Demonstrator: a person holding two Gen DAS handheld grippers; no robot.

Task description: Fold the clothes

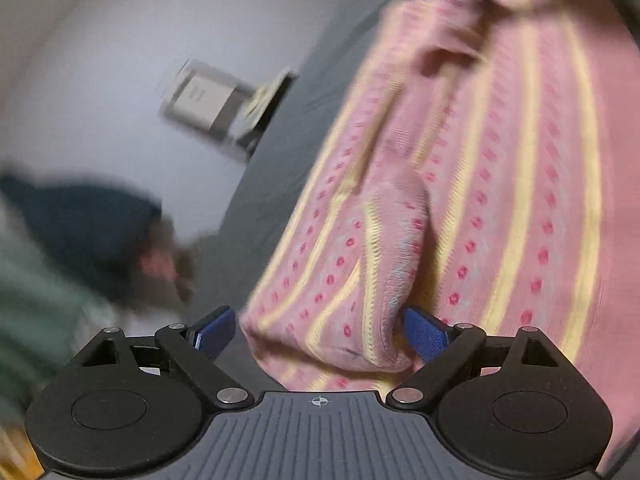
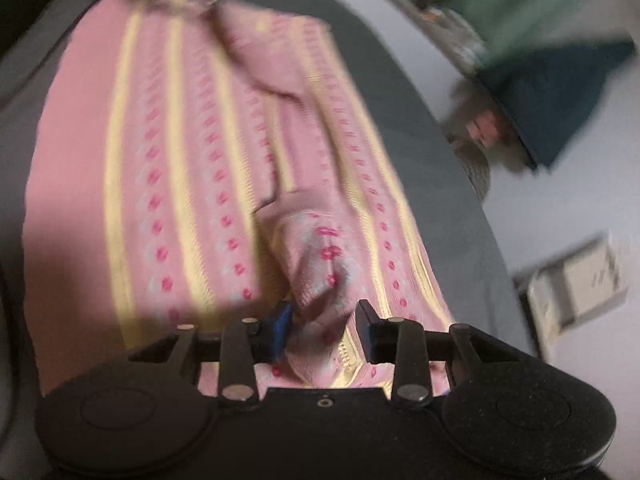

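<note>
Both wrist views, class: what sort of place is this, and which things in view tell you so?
Probably a room in a home, perhaps a bedroom. A pink striped knit garment lies spread on a grey sheet-like surface, other clothes are piled nearby, and a pale floor lies beyond.

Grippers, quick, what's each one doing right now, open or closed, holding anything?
Left gripper: open, jaws wide around a bunched fold of the pink sweater, not clamped.
Right gripper: open, a sweater fold between the jaws, not clamped.

A grey sheet, a white box, a dark blue cloth
</note>
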